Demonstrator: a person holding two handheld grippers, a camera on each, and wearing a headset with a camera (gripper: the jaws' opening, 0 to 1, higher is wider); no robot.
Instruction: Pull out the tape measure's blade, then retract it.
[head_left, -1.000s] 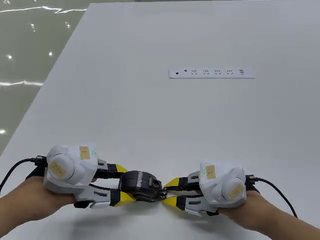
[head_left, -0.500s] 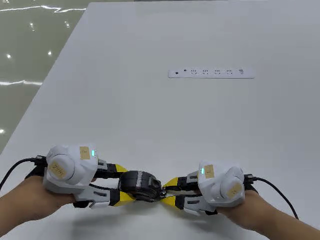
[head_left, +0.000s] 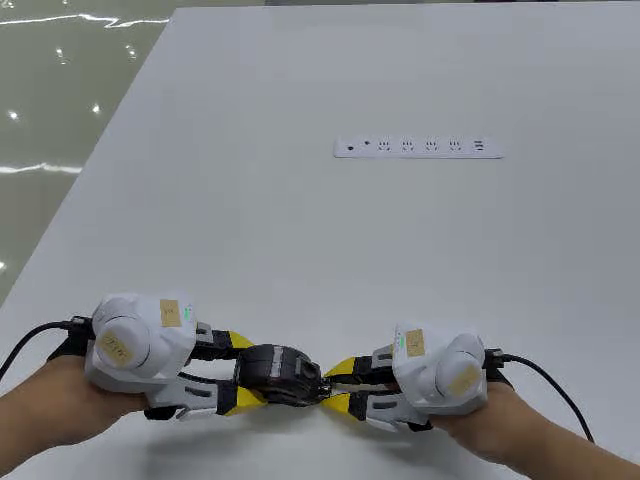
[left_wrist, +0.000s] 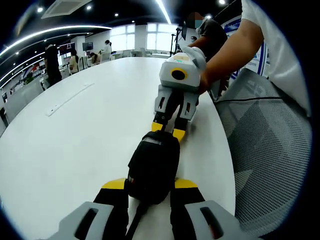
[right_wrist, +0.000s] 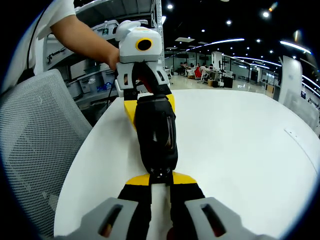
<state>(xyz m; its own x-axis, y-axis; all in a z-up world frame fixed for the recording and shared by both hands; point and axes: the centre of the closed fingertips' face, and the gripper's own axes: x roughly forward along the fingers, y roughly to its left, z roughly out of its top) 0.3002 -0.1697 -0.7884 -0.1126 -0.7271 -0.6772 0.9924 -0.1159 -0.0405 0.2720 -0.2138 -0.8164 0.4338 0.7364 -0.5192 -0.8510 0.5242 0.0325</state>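
A black tape measure (head_left: 280, 372) lies on the white table (head_left: 320, 230) near its front edge. My left gripper (head_left: 243, 370) is shut on the case from the left, its yellow-tipped jaws on either side of it. In the left gripper view the case (left_wrist: 152, 167) sits between my jaws (left_wrist: 150, 183), with the right gripper (left_wrist: 172, 95) beyond it. My right gripper (head_left: 338, 385) meets the case from the right, its jaws drawn in on the small end hook (right_wrist: 159, 174) of the blade. The blade itself is inside the case (right_wrist: 156, 131).
A white power strip (head_left: 417, 148) lies flat further back on the table. The table's left edge (head_left: 95, 160) drops to a glossy floor. A grey mesh chair (left_wrist: 270, 150) stands close behind the front edge. People stand far off in the room.
The right gripper has edged slightly left, closer to the tape measure. The left gripper and the case have stayed in place.
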